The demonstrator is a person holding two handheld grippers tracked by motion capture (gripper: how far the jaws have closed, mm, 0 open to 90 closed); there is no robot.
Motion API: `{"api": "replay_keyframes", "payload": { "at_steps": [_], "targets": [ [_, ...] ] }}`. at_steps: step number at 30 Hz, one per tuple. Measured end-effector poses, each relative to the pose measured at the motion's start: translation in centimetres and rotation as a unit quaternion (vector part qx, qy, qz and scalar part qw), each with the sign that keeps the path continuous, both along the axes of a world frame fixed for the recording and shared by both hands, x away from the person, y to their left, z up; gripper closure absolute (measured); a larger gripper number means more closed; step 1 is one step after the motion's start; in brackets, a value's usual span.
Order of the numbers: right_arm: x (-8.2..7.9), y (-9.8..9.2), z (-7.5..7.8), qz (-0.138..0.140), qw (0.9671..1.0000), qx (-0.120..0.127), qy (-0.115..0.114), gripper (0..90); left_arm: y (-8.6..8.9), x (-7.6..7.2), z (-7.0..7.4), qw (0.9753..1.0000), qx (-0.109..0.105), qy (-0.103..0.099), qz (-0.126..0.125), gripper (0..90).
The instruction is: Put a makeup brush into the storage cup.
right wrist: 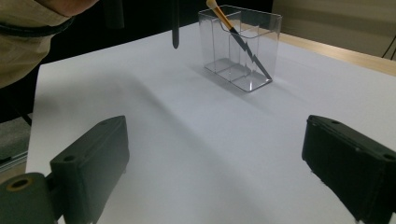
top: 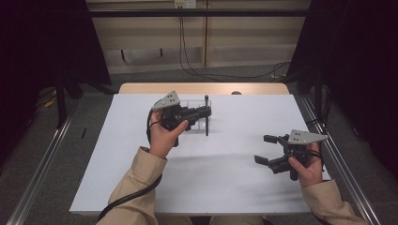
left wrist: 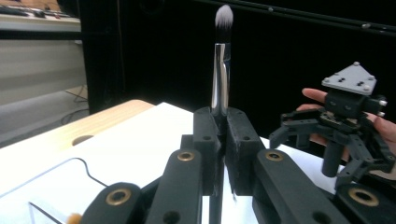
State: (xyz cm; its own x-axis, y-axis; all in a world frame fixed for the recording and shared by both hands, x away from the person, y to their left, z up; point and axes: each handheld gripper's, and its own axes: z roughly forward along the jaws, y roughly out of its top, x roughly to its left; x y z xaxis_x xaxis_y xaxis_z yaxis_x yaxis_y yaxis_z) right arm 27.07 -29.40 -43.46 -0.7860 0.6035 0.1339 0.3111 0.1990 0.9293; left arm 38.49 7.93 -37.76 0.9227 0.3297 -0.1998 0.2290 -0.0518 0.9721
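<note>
High view: left gripper point(top: 206, 111) carries the makeup brush point(top: 206, 117) upright beside the clear organizer point(top: 197, 104). Left gripper view: jaws clamp its handle. Right gripper view: jaws wide apart, idle; one brush point(right wrist: 238, 39) already stowed, this one likely next.

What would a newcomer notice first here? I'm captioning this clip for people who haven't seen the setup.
The left gripper holds a slim black-handled makeup brush with a white-tipped tuft upright above the white table. Just behind it stands a clear plastic compartment box with an orange-handled brush leaning inside. The right gripper waits open near the table's right edge.
</note>
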Motion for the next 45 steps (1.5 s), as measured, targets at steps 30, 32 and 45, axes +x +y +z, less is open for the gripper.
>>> {"api": "replay_keyframes", "payload": {
  "at_steps": [30,32,45],
  "targets": [
    [0.0,0.0,0.0,0.004,1.0000,0.003,0.003,7.3,-1.3,3.3,1.2,0.9990,0.003,-0.013,0.043,84.0],
    [0.0,0.0,0.0,0.003,1.0000,0.002,0.002,7.5,-1.4,3.5,1.2,0.9988,0.003,-0.015,0.046,84.0],
    [0.0,-0.2,0.0,0.006,1.0000,0.004,0.002,7.5,-1.9,4.9,1.3,0.9974,0.005,-0.020,0.070,84.0]
  ]
}}
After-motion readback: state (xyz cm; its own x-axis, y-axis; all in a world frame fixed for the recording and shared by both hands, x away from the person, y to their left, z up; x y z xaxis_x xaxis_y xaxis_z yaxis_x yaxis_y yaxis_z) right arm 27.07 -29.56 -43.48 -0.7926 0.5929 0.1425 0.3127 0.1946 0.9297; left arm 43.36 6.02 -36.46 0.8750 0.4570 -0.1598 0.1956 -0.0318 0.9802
